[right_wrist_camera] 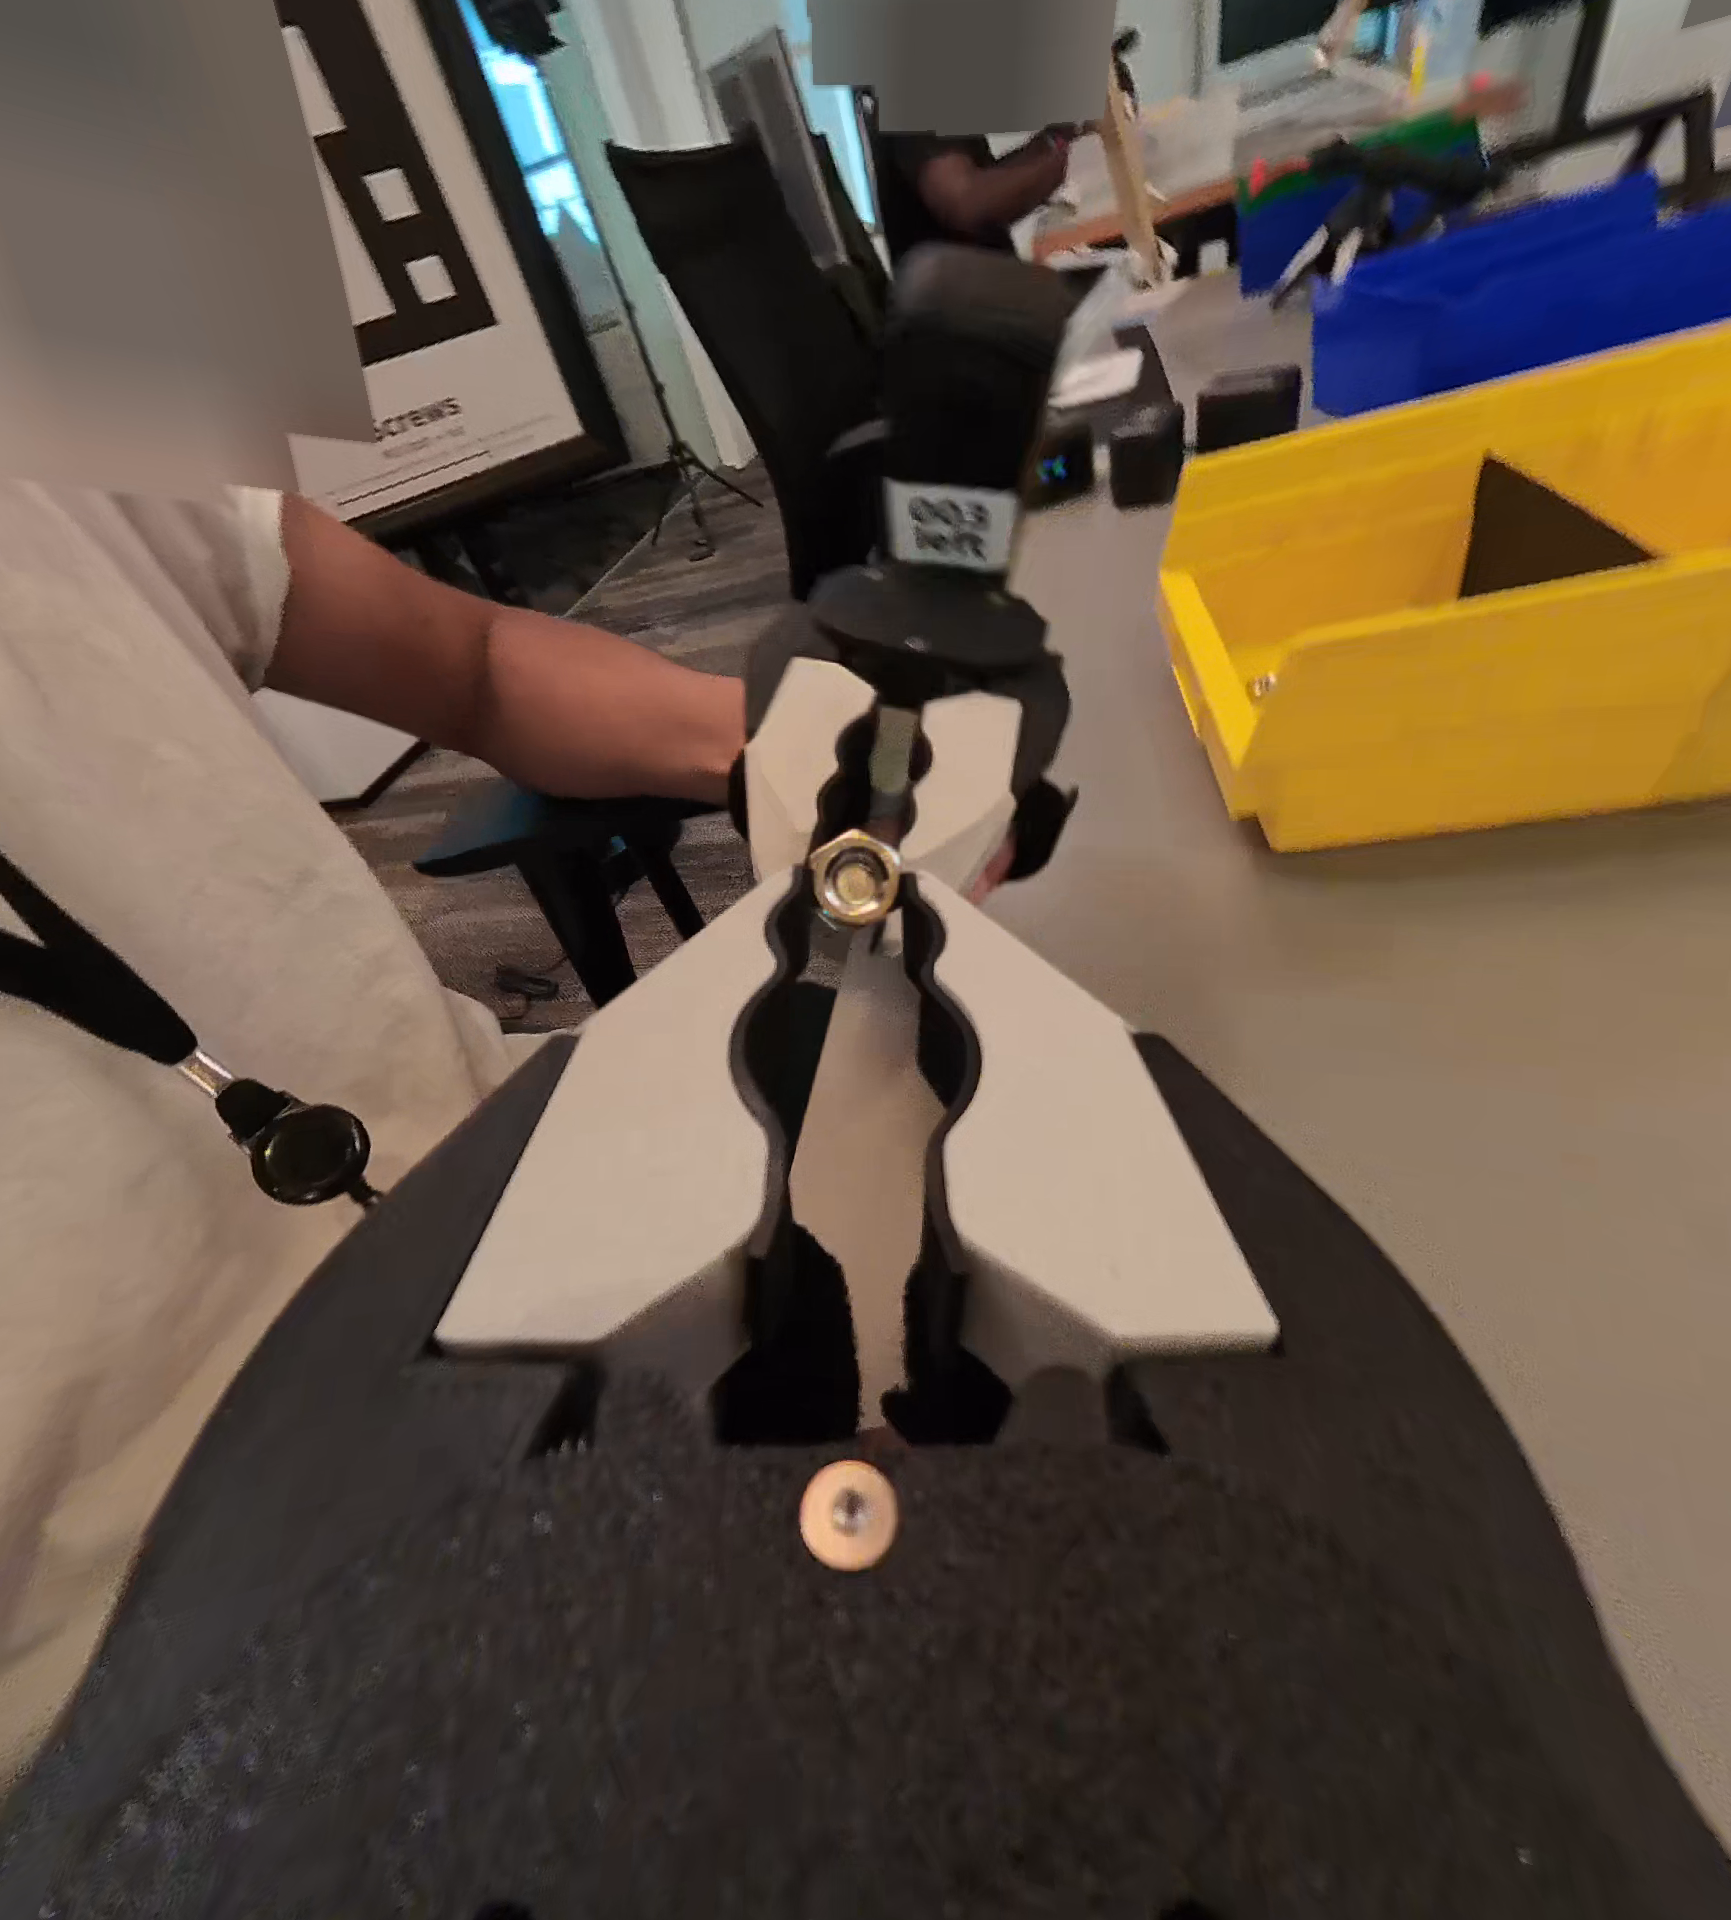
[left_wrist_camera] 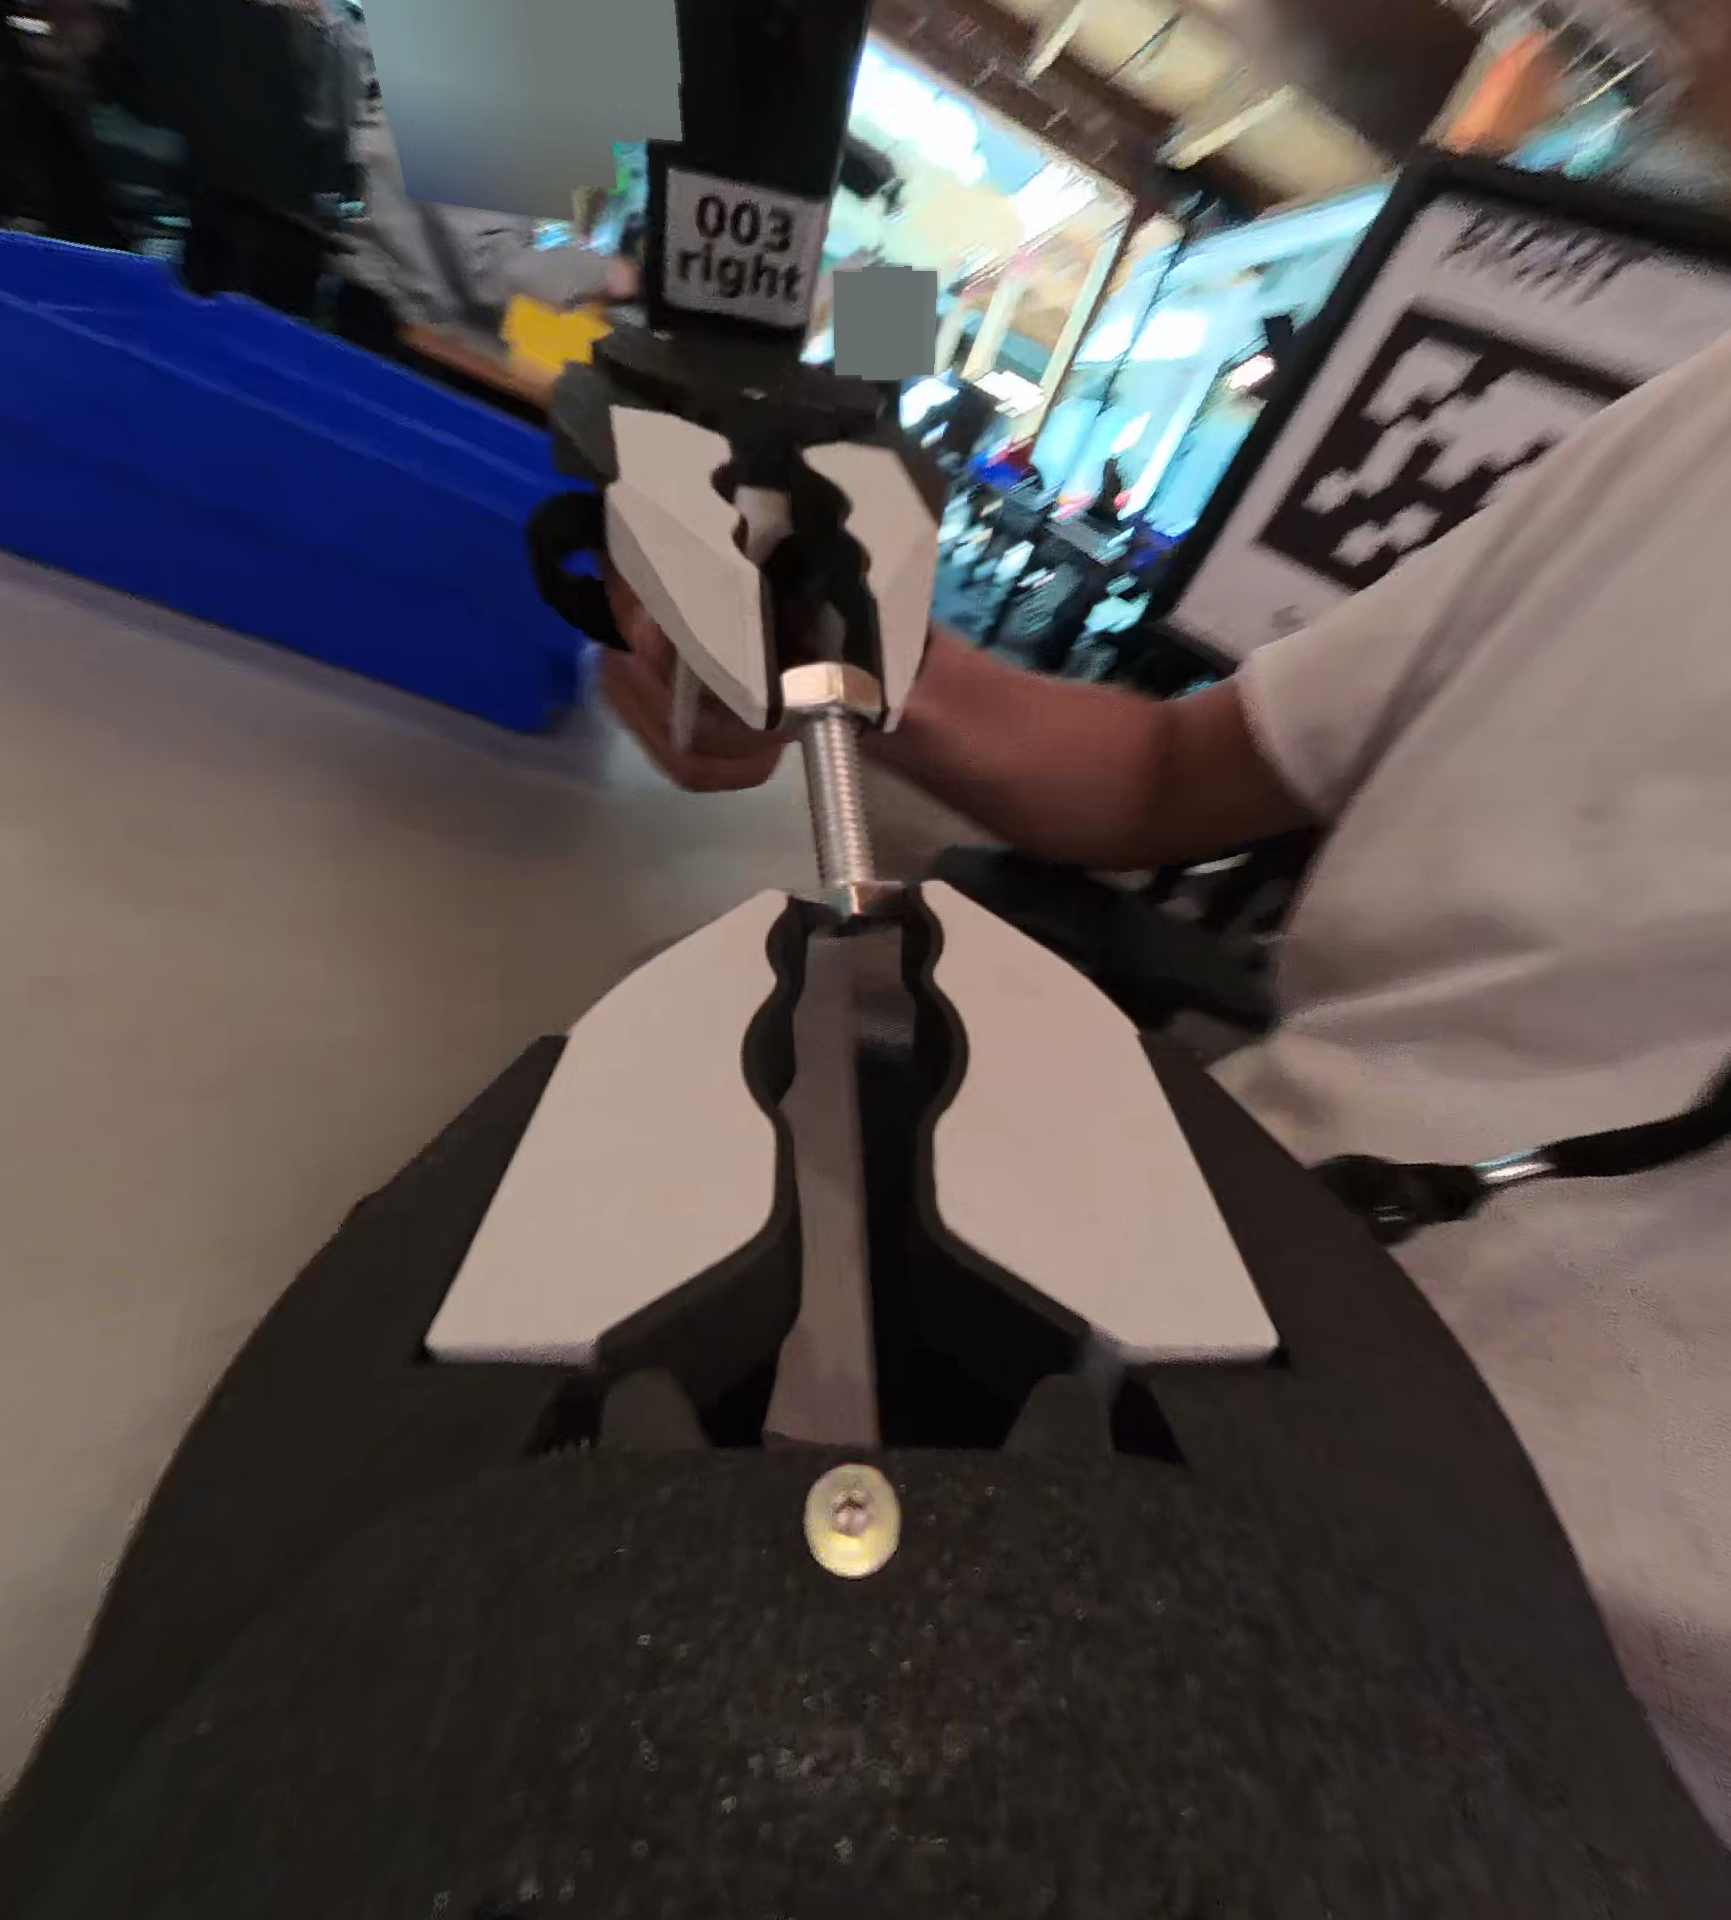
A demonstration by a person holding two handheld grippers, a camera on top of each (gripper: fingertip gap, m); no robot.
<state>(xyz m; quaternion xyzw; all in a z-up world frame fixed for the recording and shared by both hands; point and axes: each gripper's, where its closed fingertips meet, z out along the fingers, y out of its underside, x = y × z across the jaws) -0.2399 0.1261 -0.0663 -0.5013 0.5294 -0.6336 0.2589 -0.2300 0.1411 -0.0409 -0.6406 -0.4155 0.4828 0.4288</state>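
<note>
Left gripper (left_wrist_camera: 859,906) raised clear of the grey bench (left_wrist_camera: 165,935), fingers drawn together on a small nut (left_wrist_camera: 866,899) seated at the near end of a threaded bolt (left_wrist_camera: 837,800). Right gripper (left_wrist_camera: 830,712) opposite, tip to tip with the left, clamped on the bolt's hexagonal head (left_wrist_camera: 833,689); bolt spanning the gap between the two in mid-air. In the right wrist view, right gripper (right_wrist_camera: 853,891) seen closed on the hex head (right_wrist_camera: 854,885), viewed end-on, with the left gripper (right_wrist_camera: 882,831) directly beyond, angled down toward it, and the bolt shank hidden behind the head. Bare forearm (left_wrist_camera: 1069,769) reaching in from the right of the left wrist view, hand (left_wrist_camera: 695,717) wrapped on the right gripper's handle behind its fingers. Other forearm (right_wrist_camera: 528,696) extended from the left of the right wrist view to the left gripper's handle; hand largely hidden. Light shirt (left_wrist_camera: 1515,831) close alongside, black lanyard (right_wrist_camera: 40,966) hanging across it. Yellow bin (right_wrist_camera: 1505,665) on the bench to the right, well apart from both grippers. Blue bin (left_wrist_camera: 217,468) on the bench at the left of the left wrist view. Large black-and-white marker board (left_wrist_camera: 1443,416) standing in the background.
</note>
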